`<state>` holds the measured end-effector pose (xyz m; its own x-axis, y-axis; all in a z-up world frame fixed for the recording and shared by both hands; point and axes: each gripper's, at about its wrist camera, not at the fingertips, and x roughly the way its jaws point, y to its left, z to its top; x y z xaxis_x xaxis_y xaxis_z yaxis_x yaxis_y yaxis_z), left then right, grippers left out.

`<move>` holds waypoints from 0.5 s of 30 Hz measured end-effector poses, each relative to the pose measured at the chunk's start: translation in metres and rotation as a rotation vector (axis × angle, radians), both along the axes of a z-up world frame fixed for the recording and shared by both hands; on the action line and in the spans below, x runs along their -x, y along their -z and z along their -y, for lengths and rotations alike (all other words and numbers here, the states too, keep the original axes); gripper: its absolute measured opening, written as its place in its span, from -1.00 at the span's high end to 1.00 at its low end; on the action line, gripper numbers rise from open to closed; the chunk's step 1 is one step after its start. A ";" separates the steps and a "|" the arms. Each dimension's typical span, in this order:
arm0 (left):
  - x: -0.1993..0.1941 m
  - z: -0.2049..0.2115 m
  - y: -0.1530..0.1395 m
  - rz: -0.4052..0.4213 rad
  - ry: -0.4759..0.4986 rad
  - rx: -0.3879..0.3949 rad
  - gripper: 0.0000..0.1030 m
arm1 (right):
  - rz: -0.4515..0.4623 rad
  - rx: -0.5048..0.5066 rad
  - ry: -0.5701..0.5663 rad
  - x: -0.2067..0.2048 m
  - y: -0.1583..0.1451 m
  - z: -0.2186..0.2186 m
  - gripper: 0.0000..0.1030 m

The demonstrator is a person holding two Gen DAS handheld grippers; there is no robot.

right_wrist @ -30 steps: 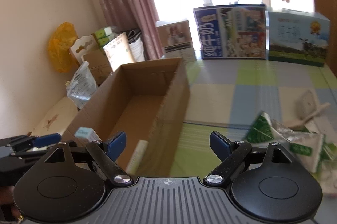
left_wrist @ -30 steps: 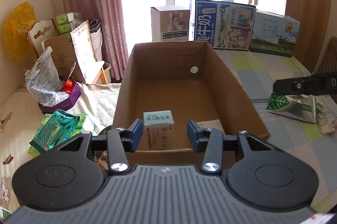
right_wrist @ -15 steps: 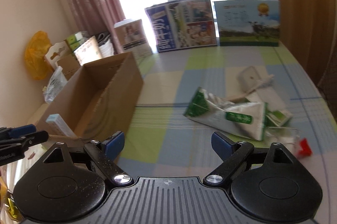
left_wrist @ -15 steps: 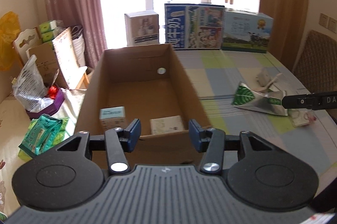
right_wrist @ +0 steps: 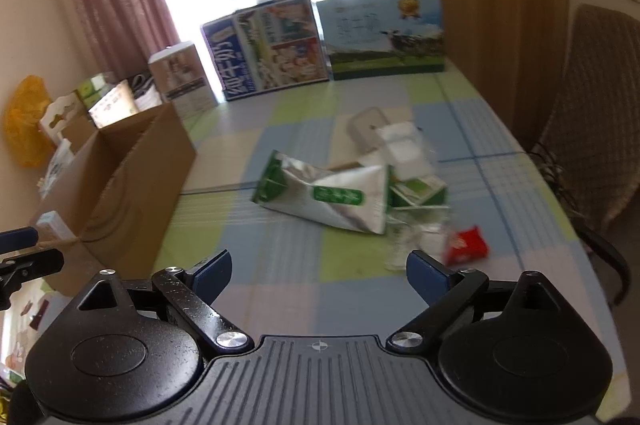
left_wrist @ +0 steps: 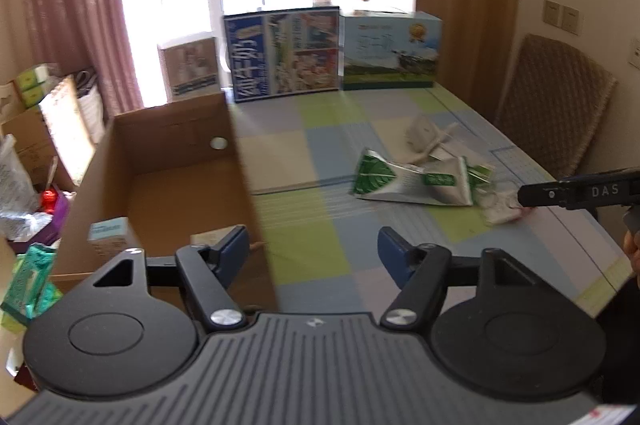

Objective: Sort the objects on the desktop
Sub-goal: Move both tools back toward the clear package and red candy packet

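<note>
- The left gripper (left_wrist: 313, 249) stands wide apart with nothing between its blue pads — it hangs above the near right corner of the cardboard box (left_wrist: 244, 161), at the seam where box wall meets the checked tablecloth (left_wrist: 320, 265).
- The right gripper (right_wrist: 319, 275) is also spread wide and empty, low over the cloth, with the pile of loose things just ahead of it.
- Nearest the right gripper's fingers lie a red packet (right_wrist: 466, 245), ahead of the right fingertip, and some clear crumpled wrapping (right_wrist: 416, 237) touching it on the left.
- Beyond those rests a silver pouch with green print (right_wrist: 332, 199), lying flat and slightly left of the gripper's centre line; a green-and-white carton (right_wrist: 420, 191) touches its right end.
- Further on sit white pieces (right_wrist: 400, 145), blurred, against a pale rounded item (right_wrist: 366, 123).
- Inside the box, seen from the left wrist, a small pale-blue-topped carton (left_wrist: 108, 239) stands at the near left and a flat white box (left_wrist: 208, 237) lies by the left fingertip.
- At the table's far edge stand a blue milk case (right_wrist: 266, 47) and a green-and-blue milk case (right_wrist: 384, 31), side by side.
</note>
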<state>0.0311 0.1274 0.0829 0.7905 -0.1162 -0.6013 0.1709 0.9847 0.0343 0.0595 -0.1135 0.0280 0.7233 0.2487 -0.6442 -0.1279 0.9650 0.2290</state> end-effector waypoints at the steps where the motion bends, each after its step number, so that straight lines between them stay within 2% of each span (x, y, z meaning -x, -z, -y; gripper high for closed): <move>1: 0.000 0.005 0.001 -0.004 0.013 0.001 -0.39 | -0.003 0.002 0.008 0.001 0.001 0.004 -0.81; 6: -0.003 0.024 0.009 -0.025 0.058 -0.001 -0.55 | -0.010 0.018 0.043 0.008 0.006 0.024 -0.88; 10: -0.006 0.037 0.017 -0.048 0.086 -0.013 -0.76 | -0.016 0.028 0.060 0.011 0.011 0.036 -0.92; 15: -0.011 0.052 0.027 -0.083 0.125 -0.027 -0.82 | -0.027 0.040 0.072 0.014 0.020 0.048 -0.94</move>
<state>0.0420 0.0757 0.0554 0.7182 -0.1932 -0.6685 0.2951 0.9546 0.0413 0.0456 -0.1616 0.0081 0.7207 0.1706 -0.6719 -0.0525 0.9799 0.1925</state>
